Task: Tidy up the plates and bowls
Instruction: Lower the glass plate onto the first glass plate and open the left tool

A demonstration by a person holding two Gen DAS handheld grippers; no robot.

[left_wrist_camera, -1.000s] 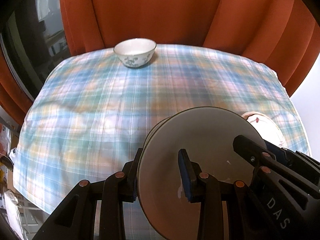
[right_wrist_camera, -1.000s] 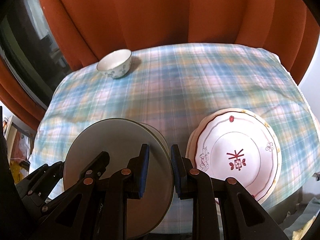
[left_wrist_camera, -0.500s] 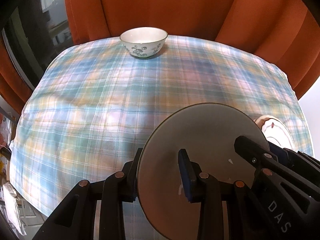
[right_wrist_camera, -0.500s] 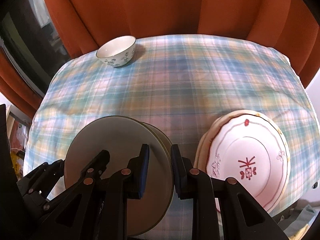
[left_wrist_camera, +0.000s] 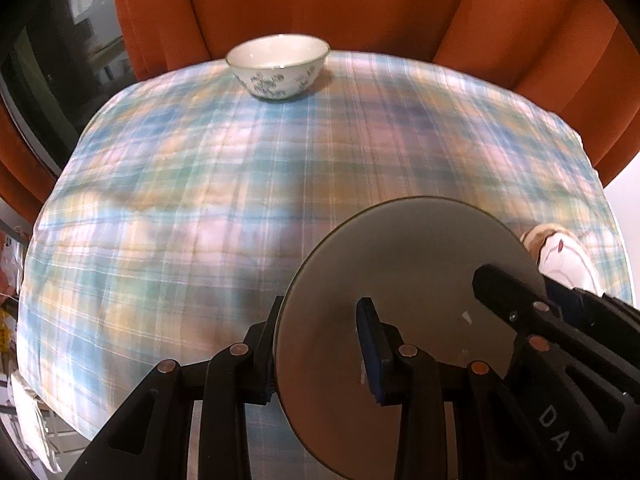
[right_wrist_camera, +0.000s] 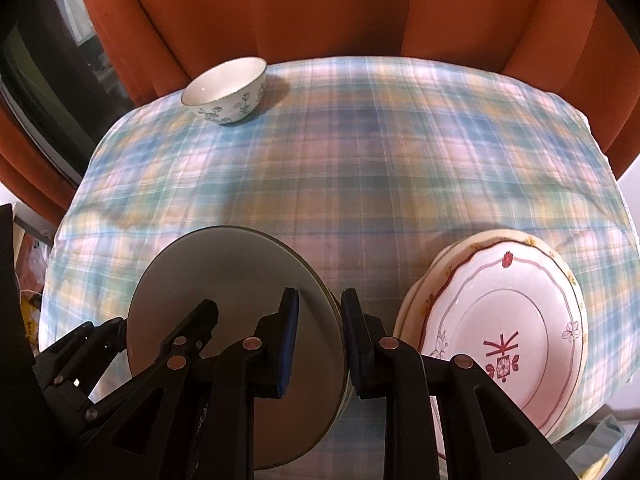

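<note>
A plain grey plate (left_wrist_camera: 404, 280) (right_wrist_camera: 236, 276) is held above the checked tablecloth near the front edge. My left gripper (left_wrist_camera: 320, 344) is shut on its left rim. My right gripper (right_wrist_camera: 318, 336) is shut on its right rim and shows as the black arm at the right of the left wrist view. A stack of white plates with red flower pattern (right_wrist_camera: 504, 332) lies at the front right; its edge peeks out behind the grey plate (left_wrist_camera: 560, 256). A white bowl with blue flowers (left_wrist_camera: 278, 66) (right_wrist_camera: 226, 90) stands at the far left edge.
The table wears a blue, pink and yellow checked cloth (left_wrist_camera: 240, 184) (right_wrist_camera: 360, 168). Orange curtains (left_wrist_camera: 340, 4) hang close behind it. A dark window (left_wrist_camera: 48, 60) is at the far left. Clutter lies on the floor at the left (right_wrist_camera: 28, 280).
Both grippers have carried the grey plate forward over the table toward the bowl. The bowl looks larger and nearer, and the patterned stack has slipped back and right.
</note>
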